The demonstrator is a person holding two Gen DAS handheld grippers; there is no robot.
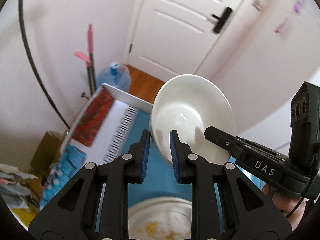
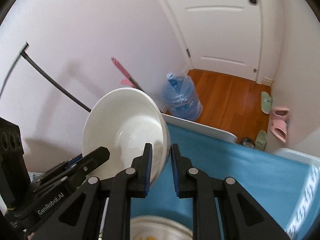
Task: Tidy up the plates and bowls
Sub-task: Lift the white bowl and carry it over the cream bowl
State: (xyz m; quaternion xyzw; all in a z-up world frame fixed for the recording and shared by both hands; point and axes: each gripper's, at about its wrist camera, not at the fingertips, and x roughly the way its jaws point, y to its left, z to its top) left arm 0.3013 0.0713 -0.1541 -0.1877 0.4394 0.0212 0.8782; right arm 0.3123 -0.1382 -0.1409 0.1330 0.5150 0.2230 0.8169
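Both claws are on the one white bowl [image 1: 192, 116], and it hangs in the air above the blue-covered table [image 1: 158, 170], tipped so its hollow faces the cameras. The left claw [image 1: 159, 156] pinches the bowl's rim on its own side: one blue pad [image 1: 146, 156] sits outside the wall, the other inside the hollow, jaws drawn in close on the porcelain. In that same view the right claw [image 1: 212, 133] comes in from the right, its black finger laid across the inside of the bowl, marked with white letters on the body; a hand [image 1: 284, 204] shows just beneath it.

From the right wrist, the right claw [image 2: 161, 170] nips the opposite rim, the left-hand pad [image 2: 148, 168] inside the hollow and the other outside, jaws pressed narrow on the wall. The left claw [image 2: 100, 154] reaches in from the left of it, finger resting against the bowl's [image 2: 124, 128] inner face.

Directly under both claws, close to the cameras, lies a pale plate [image 1: 160, 220] on the blue table [image 2: 230, 170], with yellowish smears on it; it is blurred.

Ahead of the claws, past the table's far white edge [image 2: 200, 126], stands a blue water jug [image 2: 182, 98] on the wooden floor [image 2: 226, 96]. A white door [image 2: 220, 30] closes off the far end. Off to the right of the right claw, pink and green slippers [image 2: 279, 122] sit by the wall. A pink-handled mop [image 1: 90, 56] leans on the wall to the left.
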